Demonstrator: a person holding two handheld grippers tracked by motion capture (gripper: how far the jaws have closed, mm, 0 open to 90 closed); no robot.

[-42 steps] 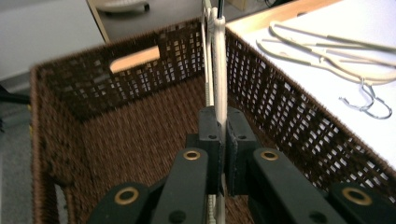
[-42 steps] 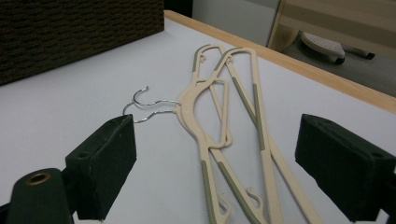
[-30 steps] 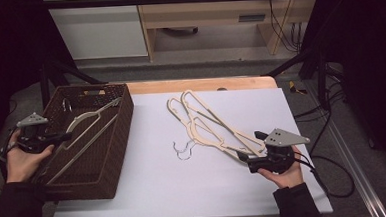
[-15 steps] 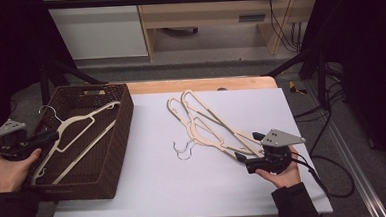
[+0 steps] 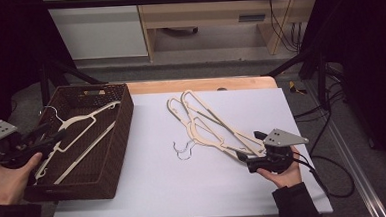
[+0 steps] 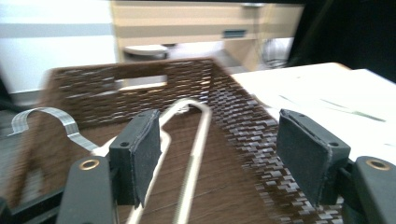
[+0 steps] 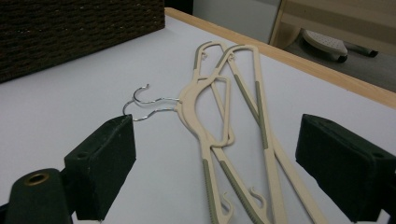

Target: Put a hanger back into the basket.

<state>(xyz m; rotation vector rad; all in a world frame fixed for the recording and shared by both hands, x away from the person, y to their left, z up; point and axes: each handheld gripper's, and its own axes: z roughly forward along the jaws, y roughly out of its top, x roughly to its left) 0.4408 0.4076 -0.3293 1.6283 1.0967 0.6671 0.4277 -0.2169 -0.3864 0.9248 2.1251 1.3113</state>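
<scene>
Cream hanger [image 5: 77,132] with steel hook, flat in brown wicker basket [image 5: 113,142]; left gripper [image 5: 42,138] fingers just spreading, nothing between them.

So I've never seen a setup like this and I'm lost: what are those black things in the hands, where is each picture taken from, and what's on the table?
A person holds a hand-held grabbing tool in each hand: the left tool and the right tool. The high view looks down from above the table. The other two pictures come from cameras riding on each tool, looking along its black jaws. A cream hanger lies in the brown basket; the left tool's jaws have just been opening, with part of that hanger between them, unpressed. Two more hangers lie stacked on the table before the right tool, which is open and holds nothing.
</scene>
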